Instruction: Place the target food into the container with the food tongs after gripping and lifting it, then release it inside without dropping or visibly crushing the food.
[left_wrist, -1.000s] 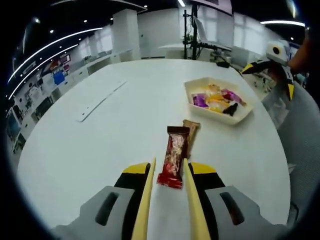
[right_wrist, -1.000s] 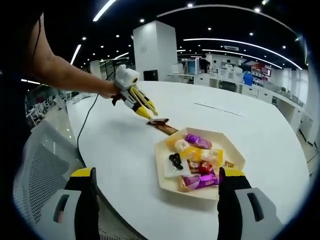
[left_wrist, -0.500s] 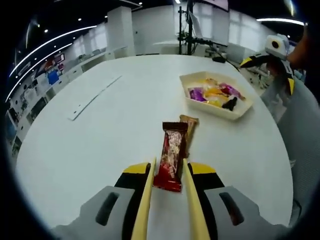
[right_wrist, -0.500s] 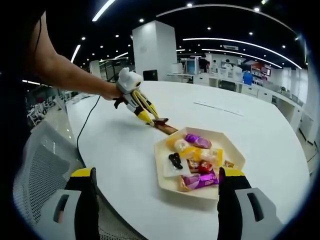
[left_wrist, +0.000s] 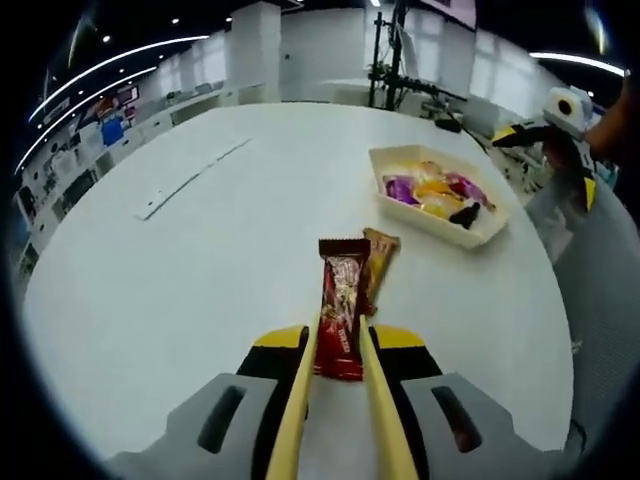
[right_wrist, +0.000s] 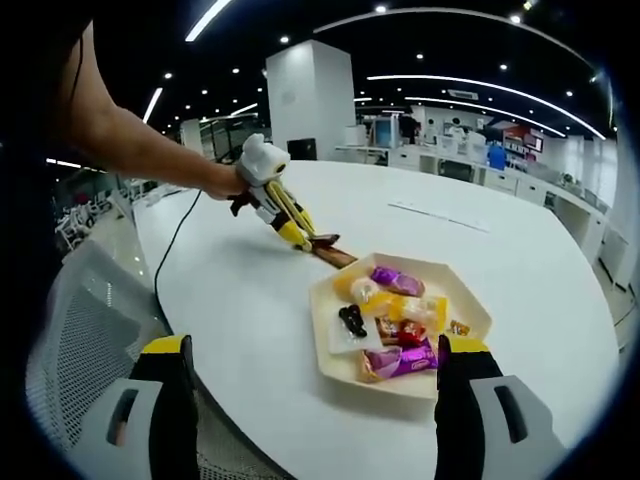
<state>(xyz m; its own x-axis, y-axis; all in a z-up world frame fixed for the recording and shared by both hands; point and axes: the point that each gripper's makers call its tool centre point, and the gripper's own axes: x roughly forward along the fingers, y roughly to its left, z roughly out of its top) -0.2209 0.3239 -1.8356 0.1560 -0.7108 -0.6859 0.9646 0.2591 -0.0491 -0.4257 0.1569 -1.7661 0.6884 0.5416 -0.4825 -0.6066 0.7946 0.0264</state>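
1. Two snack bars are seen on the white table (left_wrist: 180, 290): a red bar (left_wrist: 341, 318) and a brown bar (left_wrist: 377, 262) lying just beside it, touching along one side.
2. One cream tray (right_wrist: 330, 352) is seen near them, holding a mixed pile of wrapped sweets; two purple wrappers (right_wrist: 398, 281) and one black piece (right_wrist: 351, 320) can be counted, the rest cannot be told apart.
3. The left gripper (left_wrist: 338, 345) is set low over the table, its jaws narrowed around the near end of the red bar; whether the bar is pinched cannot be told.
4. The right gripper (right_wrist: 315, 375) is held with jaws wide apart, holding nothing, at the tray's near edge.
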